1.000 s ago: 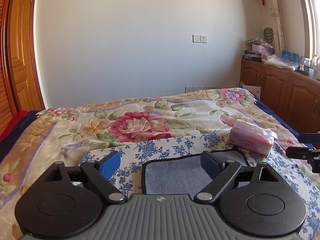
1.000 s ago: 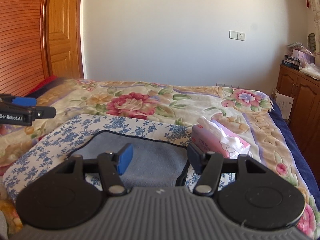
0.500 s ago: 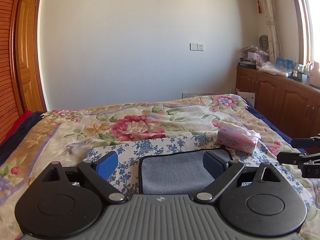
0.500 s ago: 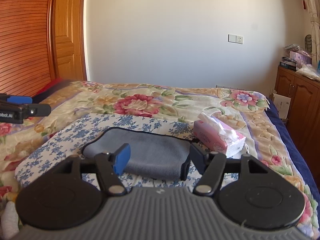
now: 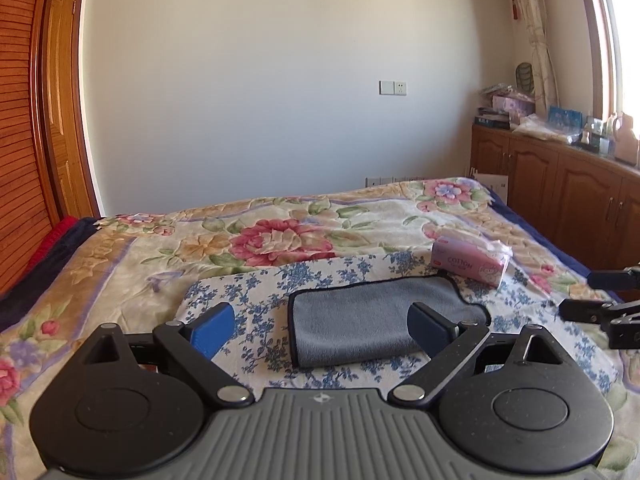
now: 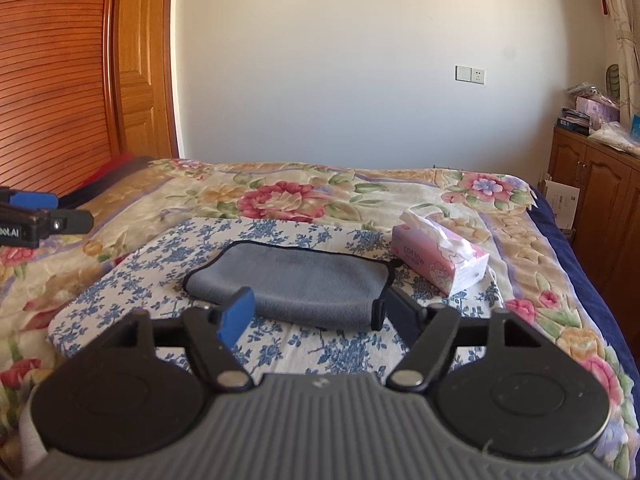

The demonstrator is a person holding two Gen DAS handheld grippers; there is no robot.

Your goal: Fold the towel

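A grey towel (image 5: 372,320) with a dark hem lies folded flat on a blue-flowered white cloth (image 5: 256,296) on the bed. It also shows in the right wrist view (image 6: 296,280). My left gripper (image 5: 320,330) is open and empty, held above and in front of the towel's near edge. My right gripper (image 6: 320,312) is open and empty, also short of the towel's near edge. Each gripper shows at the edge of the other's view: the right one (image 5: 600,304) and the left one (image 6: 40,220).
A pink tissue pack (image 5: 472,260) sits by the towel's far right corner, also in the right wrist view (image 6: 440,256). The bed has a floral blanket (image 5: 280,236). A wooden cabinet (image 5: 560,184) stands right, a wooden wardrobe (image 6: 60,80) left.
Both grippers have pulled back and risen away from the towel, which now lies further ahead of the open fingers. The towel has not moved.
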